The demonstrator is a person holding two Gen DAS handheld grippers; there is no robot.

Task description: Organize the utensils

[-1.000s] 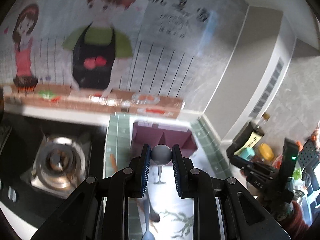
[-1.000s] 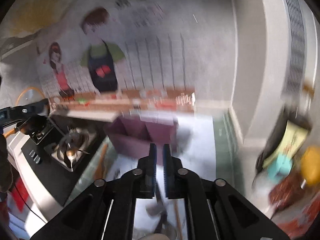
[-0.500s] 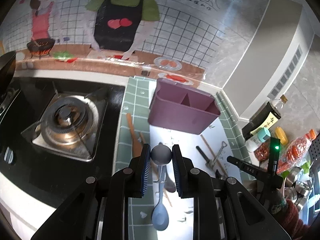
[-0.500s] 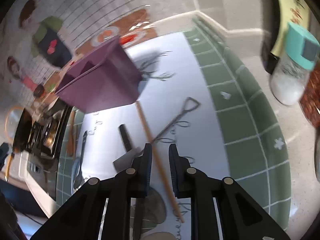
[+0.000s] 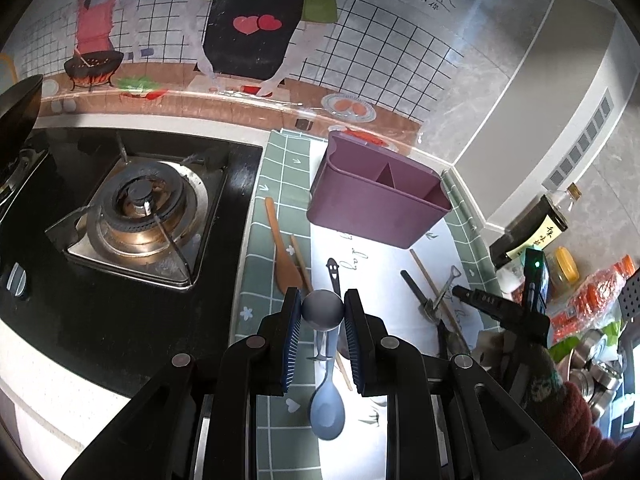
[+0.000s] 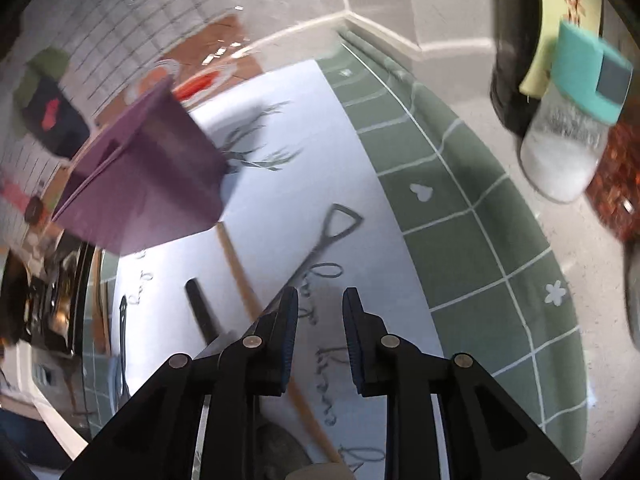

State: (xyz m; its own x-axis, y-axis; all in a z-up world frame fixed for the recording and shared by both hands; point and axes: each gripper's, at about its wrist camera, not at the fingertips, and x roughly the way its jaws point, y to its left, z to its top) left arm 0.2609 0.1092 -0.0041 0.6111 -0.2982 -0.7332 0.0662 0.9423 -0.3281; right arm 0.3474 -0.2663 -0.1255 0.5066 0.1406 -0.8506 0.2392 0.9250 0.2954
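Left gripper (image 5: 322, 309): black arms, ribbed blue pads clamped on a smooth grey metal ball (image 5: 322, 309), the round end of a spoon.
Spoon (image 5: 327, 408): hangs bowl-down under the pads, above the mat; thin stem, matte grey-blue oval bowl.
Right gripper (image 6: 319, 312): jaws have just been opening; pads parted with nothing between them, over the mat's white middle.
Holder (image 5: 376, 204): purple plastic, smooth walls, rounded corners, one divider making two compartments; stands at the mat's far end near the wall.
Mat (image 5: 280, 184): green grid border with small white hearts and flowers, white centre with script.
Spatula (image 5: 280, 248): flat wood, lying on the green border beside the stove edge.
Chopstick (image 6: 240, 276): thin pale wood, running from the holder's foot toward the right gripper, just left of its left finger.
Shovel spoon (image 6: 332, 232): dark metal, looped D-handle, crossing the chopstick.
Black handle (image 6: 202, 312): straight, matte, left of the chopstick.
Stove (image 5: 136, 216): glossy black glass, steel burner, left of the mat.
Open room: bare white mat between holder and both grippers.
Right edge: salt jar (image 6: 568, 140) with teal lid, on the grey counter beyond the green border.
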